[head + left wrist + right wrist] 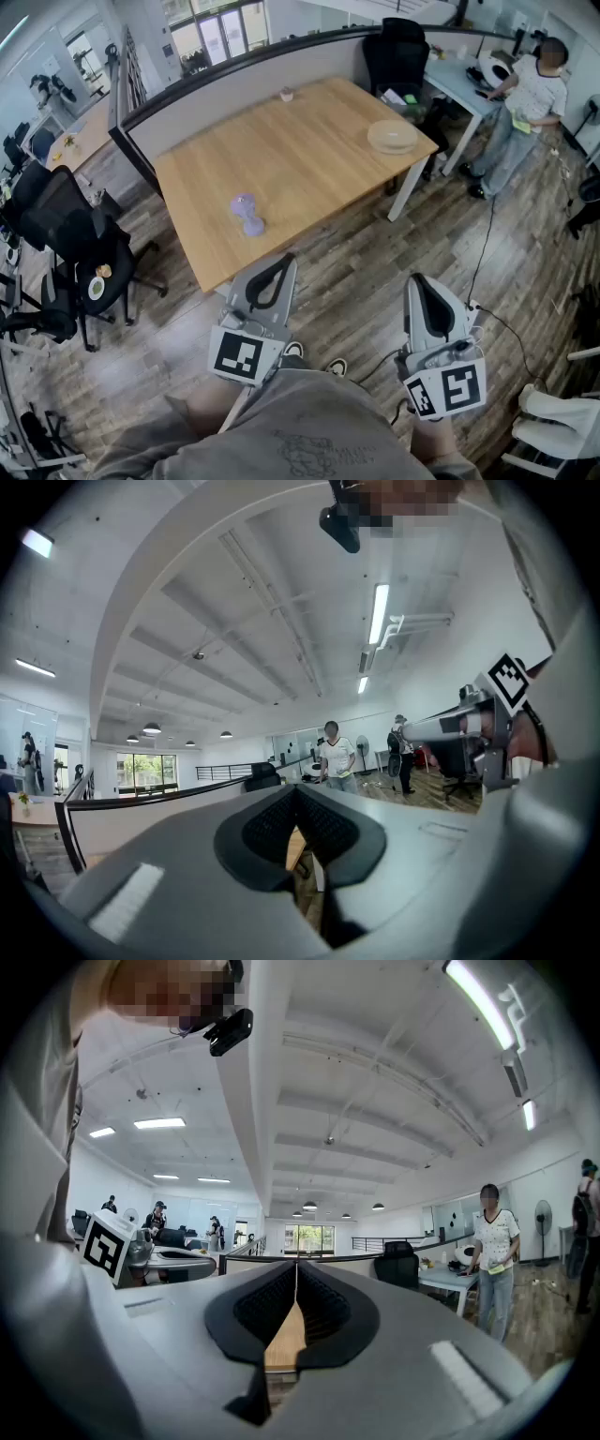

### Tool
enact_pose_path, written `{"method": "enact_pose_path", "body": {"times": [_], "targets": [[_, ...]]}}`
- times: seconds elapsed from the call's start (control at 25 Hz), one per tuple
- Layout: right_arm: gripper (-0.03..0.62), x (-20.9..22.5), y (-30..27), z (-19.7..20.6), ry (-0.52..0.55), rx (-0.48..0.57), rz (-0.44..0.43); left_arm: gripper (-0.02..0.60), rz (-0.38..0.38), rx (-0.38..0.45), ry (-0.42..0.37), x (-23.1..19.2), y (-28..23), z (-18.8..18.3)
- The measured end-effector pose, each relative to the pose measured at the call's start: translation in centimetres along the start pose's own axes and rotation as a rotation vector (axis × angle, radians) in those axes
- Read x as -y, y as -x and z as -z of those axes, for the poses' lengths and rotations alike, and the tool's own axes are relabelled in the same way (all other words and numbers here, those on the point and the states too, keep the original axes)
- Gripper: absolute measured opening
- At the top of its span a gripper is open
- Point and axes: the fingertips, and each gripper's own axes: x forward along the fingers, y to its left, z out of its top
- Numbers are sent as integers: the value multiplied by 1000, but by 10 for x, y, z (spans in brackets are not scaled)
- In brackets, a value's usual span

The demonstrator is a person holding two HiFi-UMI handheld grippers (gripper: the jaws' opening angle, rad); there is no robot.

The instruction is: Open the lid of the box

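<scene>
A round, flat beige box (393, 137) with its lid on sits near the right corner of the wooden table (309, 159). Both grippers are held level close to the person's body, short of the table's near edge and far from the box. The left gripper (286, 262) has its jaws shut with nothing between them, and its own view shows the dark pads (272, 822) meeting. The right gripper (418, 282) is likewise shut and empty. Between its pads (319, 1302) only a thin strip of tabletop (283, 1342) shows. Neither gripper view shows the box.
A small purple object (247, 214) lies near the table's front left. A tiny cup (286, 94) stands at the far edge by the partition. Black office chairs (75, 253) stand at the left, and another chair (396, 52) behind the table. A person (525, 103) stands at a desk far right.
</scene>
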Motion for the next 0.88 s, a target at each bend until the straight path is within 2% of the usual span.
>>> {"method": "enact_pose_path", "body": {"times": [0.32, 0.52, 0.8, 0.88], "targets": [[14, 21, 11, 5, -51, -3, 35, 0, 15, -3, -6, 14, -6, -2], [14, 30, 19, 10, -52, -16, 26, 2, -9, -20, -56, 27, -11, 1], [15, 46, 31, 24, -71, -46, 9, 2, 37, -20, -5, 53, -23, 5], [15, 49, 32, 28, -77, -57, 3, 2, 26, -7, -2, 54, -27, 4]]}}
